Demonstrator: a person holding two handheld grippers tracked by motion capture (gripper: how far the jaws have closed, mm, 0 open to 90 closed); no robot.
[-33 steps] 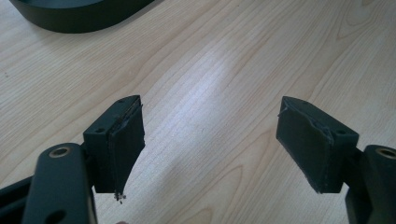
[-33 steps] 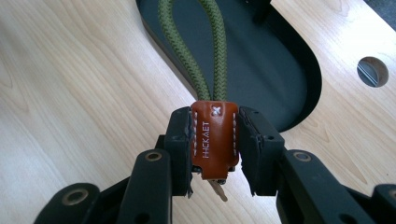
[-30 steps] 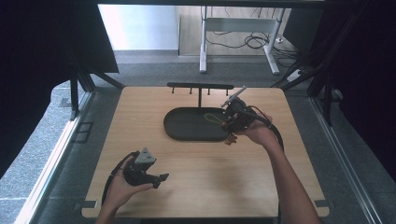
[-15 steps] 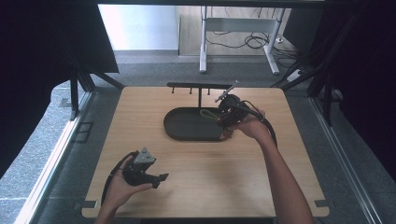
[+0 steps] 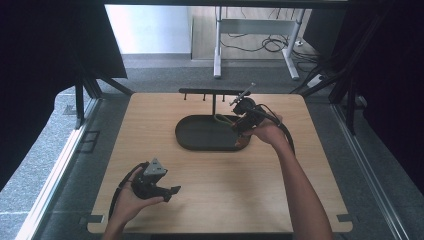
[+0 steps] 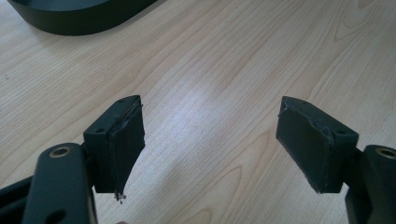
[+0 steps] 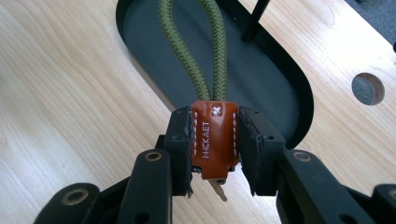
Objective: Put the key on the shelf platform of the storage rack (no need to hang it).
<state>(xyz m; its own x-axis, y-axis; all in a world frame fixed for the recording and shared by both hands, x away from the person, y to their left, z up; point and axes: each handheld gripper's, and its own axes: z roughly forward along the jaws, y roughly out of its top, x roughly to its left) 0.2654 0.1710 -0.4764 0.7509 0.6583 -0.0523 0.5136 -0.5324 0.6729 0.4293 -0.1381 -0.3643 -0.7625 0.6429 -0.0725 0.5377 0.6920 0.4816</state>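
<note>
Keychain (image 7: 215, 140) clamped in right claw (image 7: 215, 144) above tray (image 7: 280, 84).

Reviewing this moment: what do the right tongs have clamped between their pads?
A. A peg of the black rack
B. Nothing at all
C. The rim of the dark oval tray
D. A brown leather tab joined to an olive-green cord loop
D. In the right gripper view the right tongs press from both sides on the brown leather tab, and the green cord loop runs from it over the dark oval tray.
</note>
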